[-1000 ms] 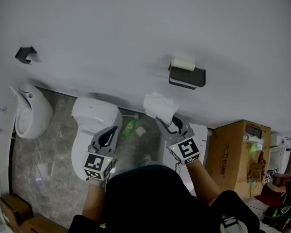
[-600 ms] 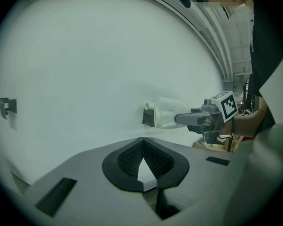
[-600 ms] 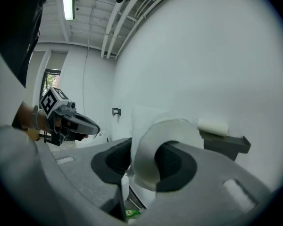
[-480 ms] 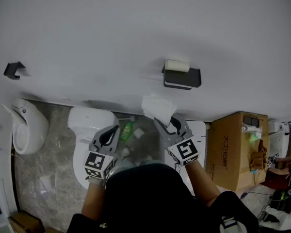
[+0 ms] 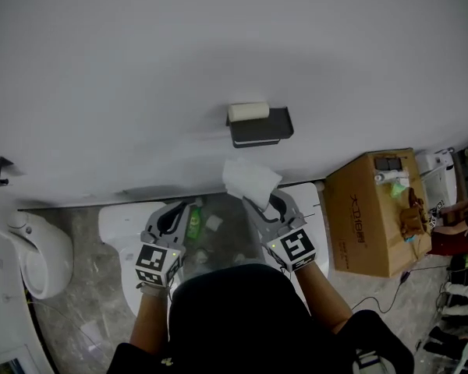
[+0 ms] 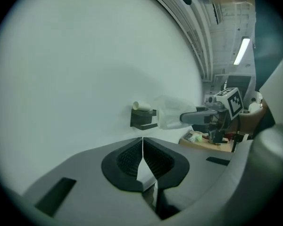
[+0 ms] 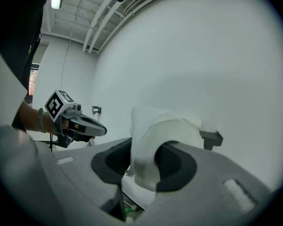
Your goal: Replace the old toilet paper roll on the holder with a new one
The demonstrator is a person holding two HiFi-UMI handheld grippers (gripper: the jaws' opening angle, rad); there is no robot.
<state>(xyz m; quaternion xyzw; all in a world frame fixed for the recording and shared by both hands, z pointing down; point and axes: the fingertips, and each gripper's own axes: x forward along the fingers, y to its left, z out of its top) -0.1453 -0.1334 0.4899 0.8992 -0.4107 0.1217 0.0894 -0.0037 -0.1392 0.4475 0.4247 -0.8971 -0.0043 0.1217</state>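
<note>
Old roll (image 5: 248, 111), lengthwise along wall on holder (image 5: 267, 129): directly ahead of right gripper (image 5: 259, 202) pinching new roll (image 5: 250, 180); left gripper (image 5: 182, 208) pressed together, empty, farther off.

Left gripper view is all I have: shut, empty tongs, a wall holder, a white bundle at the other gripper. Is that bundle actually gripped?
Observer: Yes. In the right gripper view the right tongs are closed on the new roll, pads against its sides.
Operator: Is it at the holder?
Observer: No. The head view shows it below the holder, clear of it; the old core lies on top.
Operator: Anything underneath?
Observer: A green bottle on the floor, beside a white toilet.
</note>
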